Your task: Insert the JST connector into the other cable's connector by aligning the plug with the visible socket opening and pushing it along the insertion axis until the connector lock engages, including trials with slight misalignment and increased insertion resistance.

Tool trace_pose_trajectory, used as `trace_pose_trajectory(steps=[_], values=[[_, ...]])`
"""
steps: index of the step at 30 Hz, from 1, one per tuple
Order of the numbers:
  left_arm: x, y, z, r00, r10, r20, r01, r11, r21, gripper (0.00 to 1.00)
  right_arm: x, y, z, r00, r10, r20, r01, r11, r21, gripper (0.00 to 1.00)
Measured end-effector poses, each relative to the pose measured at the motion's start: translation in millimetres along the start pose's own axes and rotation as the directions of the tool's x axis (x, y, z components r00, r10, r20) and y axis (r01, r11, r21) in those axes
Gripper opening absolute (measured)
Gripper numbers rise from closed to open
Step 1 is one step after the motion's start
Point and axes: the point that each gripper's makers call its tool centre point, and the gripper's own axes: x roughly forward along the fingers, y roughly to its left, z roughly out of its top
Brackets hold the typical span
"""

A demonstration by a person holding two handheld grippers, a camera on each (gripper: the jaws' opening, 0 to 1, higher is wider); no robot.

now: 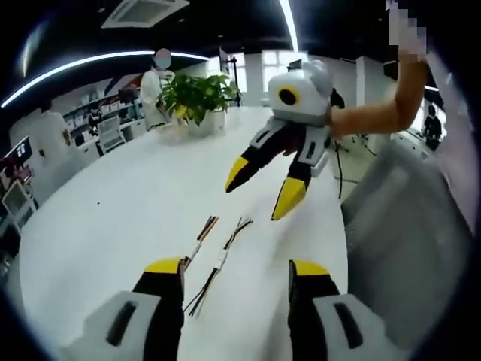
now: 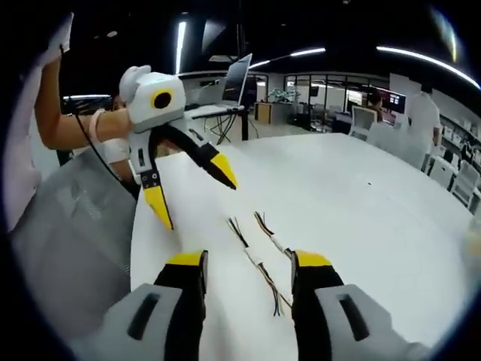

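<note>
White table (image 1: pixel 113 226) carries two loose cables (image 1: pixel 218 259) at twelve o'clock; both tongs (image 1: pixel 234 271), (image 2: pixel 248 263) wide, holding nothing. Thin wires could slip or twist when pinched.

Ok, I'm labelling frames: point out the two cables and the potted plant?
Left cable (image 1: pixel 197 248), left gripper view, on its white connector.
Right cable (image 1: pixel 222 259), left gripper view, on its white connector.
Potted plant (image 1: pixel 197 96), left gripper view, on its leaves.
</note>
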Motion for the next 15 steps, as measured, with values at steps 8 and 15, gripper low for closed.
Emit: trace_pose_trajectory(steps=[8, 15], values=[[-23, -5.5, 6.3, 0.997, 0.072, 0.035, -0.068, 0.993, -0.091, 0.6, -24, 10, -2.2, 0.999, -0.054, -0.001, 0.054, 0.998, 0.033, 0.44], [-36, -8.4, 3.4, 0.989, 0.139, 0.053, -0.126, 0.974, -0.19, 0.78, -43, 11, -2.2, 0.994, -0.113, 0.003, 0.112, 0.99, 0.091, 0.57]])
